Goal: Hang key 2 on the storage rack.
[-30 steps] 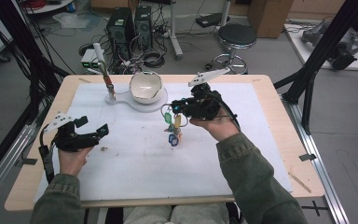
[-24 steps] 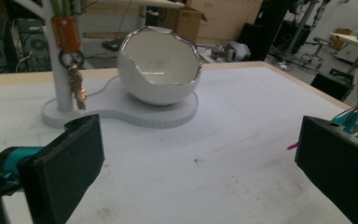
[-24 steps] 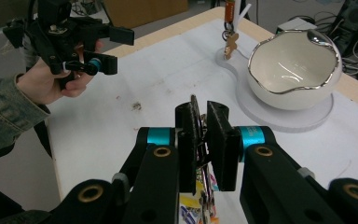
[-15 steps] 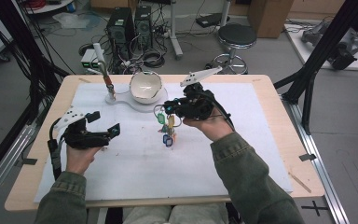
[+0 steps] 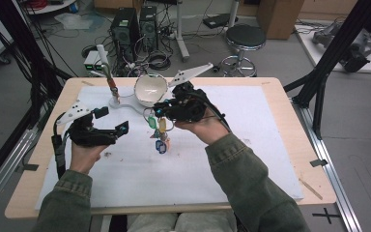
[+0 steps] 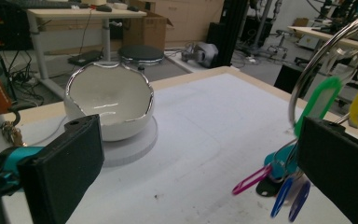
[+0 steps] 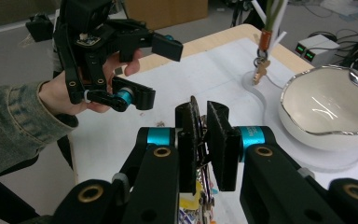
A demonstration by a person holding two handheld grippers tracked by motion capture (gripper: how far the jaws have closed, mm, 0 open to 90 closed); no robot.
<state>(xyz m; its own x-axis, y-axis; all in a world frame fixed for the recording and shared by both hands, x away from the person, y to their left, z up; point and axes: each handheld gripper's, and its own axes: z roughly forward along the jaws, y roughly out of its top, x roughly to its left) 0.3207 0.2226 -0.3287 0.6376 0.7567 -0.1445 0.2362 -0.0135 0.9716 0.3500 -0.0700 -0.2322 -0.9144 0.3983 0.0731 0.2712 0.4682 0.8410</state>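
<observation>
Two grippers face each other over the table: your right gripper, clamped on the key ring, dangles the coloured key tags above the white mat beside the bowl. Your left gripper, jaws apart, has risen and closed in from the left since a second ago.

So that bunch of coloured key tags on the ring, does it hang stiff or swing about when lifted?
Probably floppy: the tags dangle loosely below the right gripper, at differing angles. They look like thin plastic, so likely light. The metal ring may slip or swivel in the shut jaws.
</observation>
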